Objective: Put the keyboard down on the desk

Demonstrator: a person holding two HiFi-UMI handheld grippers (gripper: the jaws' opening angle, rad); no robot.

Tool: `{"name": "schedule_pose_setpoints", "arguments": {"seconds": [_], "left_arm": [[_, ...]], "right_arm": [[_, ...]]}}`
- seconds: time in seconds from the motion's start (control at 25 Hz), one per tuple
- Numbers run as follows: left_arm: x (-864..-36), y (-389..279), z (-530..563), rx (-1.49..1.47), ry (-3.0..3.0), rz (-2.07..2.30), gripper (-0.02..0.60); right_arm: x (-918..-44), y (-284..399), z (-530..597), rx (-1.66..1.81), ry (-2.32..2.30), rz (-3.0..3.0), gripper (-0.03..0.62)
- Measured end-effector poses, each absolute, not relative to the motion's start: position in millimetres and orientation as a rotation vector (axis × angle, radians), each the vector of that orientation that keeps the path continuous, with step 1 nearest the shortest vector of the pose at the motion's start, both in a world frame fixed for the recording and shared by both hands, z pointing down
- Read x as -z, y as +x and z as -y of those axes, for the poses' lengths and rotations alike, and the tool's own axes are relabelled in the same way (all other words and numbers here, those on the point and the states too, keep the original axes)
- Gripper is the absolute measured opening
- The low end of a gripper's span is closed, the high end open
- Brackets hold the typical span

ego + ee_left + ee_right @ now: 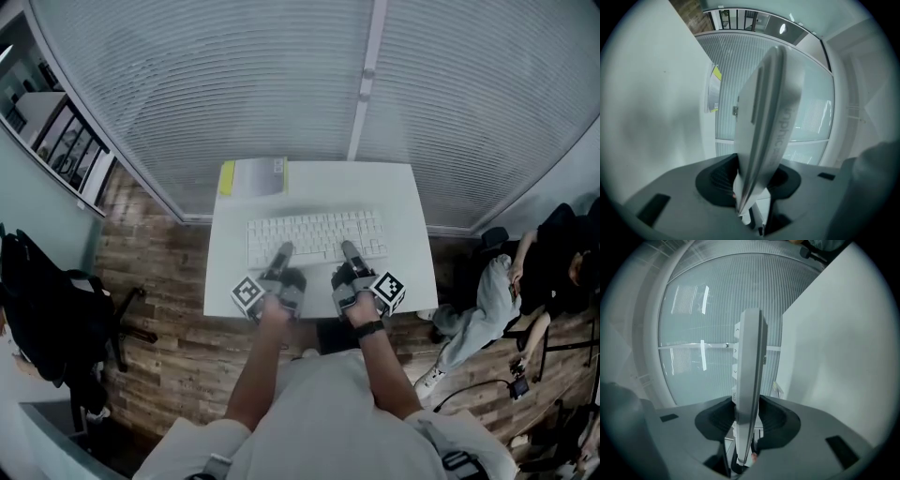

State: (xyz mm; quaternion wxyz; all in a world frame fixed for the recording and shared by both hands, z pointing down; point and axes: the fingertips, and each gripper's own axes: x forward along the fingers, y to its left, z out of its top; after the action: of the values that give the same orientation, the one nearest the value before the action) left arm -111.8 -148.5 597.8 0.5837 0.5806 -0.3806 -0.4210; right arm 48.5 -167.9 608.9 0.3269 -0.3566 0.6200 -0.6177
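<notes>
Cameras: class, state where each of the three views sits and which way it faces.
Head view: on the person's head, facing down at the desk; shows forearms, left gripper, right gripper.
Left gripper view: on that gripper, facing along its jaws, shut on the keyboard, toward the blinds.
Right gripper view: likewise, mirrored.
Shared: all show the keyboard.

One keyboard [317,236]. One desk [412,277]. Two grippers: the left gripper [283,250] and the right gripper [348,248]. One booklet [255,177]. One black chair [56,314]. One seated person [530,277] off to the side.
</notes>
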Motion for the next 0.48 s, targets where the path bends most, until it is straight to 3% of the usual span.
{"name": "schedule_pose_setpoints", "arguments": {"seconds": [0.48], "left_arm": [[-607.5,-109.0,163.0,0.960,1.356,0.874,0.133]], "right_arm": [[-620.5,50.7,179.7,1.638,-0.964,-1.603,0.137]]}}
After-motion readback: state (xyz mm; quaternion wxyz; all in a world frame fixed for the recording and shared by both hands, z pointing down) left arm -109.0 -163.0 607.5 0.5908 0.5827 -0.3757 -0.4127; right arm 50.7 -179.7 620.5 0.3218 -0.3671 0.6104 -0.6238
